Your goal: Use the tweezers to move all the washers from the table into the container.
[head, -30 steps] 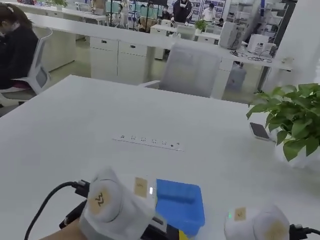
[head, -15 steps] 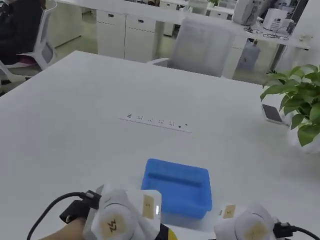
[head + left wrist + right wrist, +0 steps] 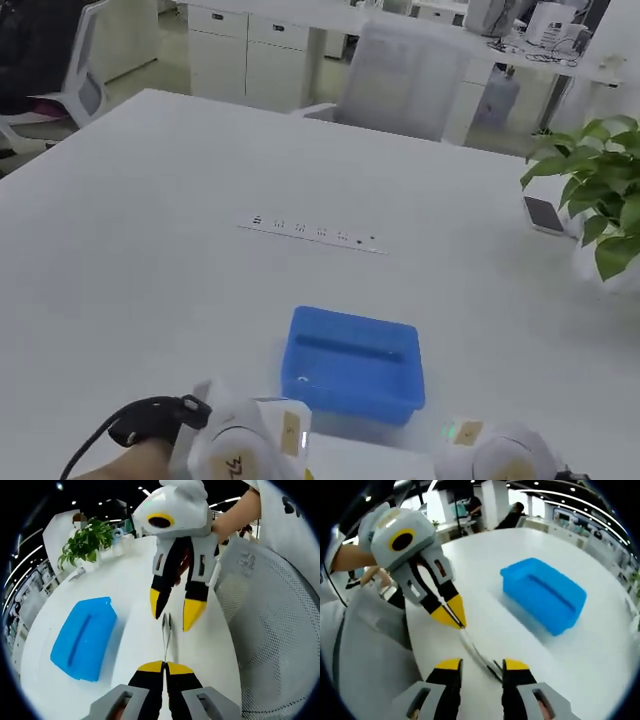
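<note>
- The left hand-held gripper point(image 3: 165, 668) is seen with its yellow-tipped jaws pressed together on one end of the tweezers point(image 3: 166, 632), which are pinched between them.
- The tweezers are held over the white desk point(image 3: 200, 190), close to its near edge, and are pointed at the right hand-held gripper point(image 3: 481, 665).
- The jaws of the right hand-held gripper are spread. The free end of the tweezers is placed in the gap between them. Whether it touches a jaw cannot be told.
- In the left gripper view, the right hand-held gripper is seen coming down from the top, held by a hand point(image 3: 235, 515).
- In the head view, the white bodies of both hand-held grippers are seen at the bottom edge, the left one to the left, with a black cable trailing from it.
- The blue container point(image 3: 352, 360) is set on the desk near the middle of its near edge, just beyond the two hand-held grippers and apart from the tweezers.
- No washer can be made out with certainty.
- A socket strip point(image 3: 310, 231) is set into the middle of the desk.
- A phone point(image 3: 545, 213) and a green plant point(image 3: 598, 205) are found by the right edge.
- A grey chair point(image 3: 400, 85) is placed behind the far edge.
</note>
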Demonstrator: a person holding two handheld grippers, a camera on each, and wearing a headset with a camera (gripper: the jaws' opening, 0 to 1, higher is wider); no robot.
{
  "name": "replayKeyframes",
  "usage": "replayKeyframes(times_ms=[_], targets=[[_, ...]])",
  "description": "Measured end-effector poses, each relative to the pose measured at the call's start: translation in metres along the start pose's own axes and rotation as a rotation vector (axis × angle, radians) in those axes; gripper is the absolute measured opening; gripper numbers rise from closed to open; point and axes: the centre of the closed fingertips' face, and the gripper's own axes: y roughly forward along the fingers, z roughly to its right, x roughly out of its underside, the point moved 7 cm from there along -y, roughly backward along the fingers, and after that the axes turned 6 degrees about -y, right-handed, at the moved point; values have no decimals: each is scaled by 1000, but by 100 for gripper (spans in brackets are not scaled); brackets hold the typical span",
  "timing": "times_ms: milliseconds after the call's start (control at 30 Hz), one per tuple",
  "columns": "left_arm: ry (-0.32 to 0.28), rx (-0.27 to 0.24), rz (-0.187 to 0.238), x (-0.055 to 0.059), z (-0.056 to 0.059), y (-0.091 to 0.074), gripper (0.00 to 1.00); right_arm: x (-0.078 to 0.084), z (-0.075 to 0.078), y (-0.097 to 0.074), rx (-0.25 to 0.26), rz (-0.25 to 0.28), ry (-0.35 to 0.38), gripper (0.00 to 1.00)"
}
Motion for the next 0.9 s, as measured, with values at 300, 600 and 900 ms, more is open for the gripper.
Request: replayKeyframes(times_ms=[300, 600, 900], targets=[[-10, -27, -81, 10, 1, 15, 0, 15, -19, -33, 91, 106, 201, 33], [-115, -138, -92, 17, -2, 9, 2, 22, -8, -58, 187, 151, 260, 36], [-434, -264, -82, 36, 3, -8, 51, 23, 6, -74, 257, 182, 294, 44]])
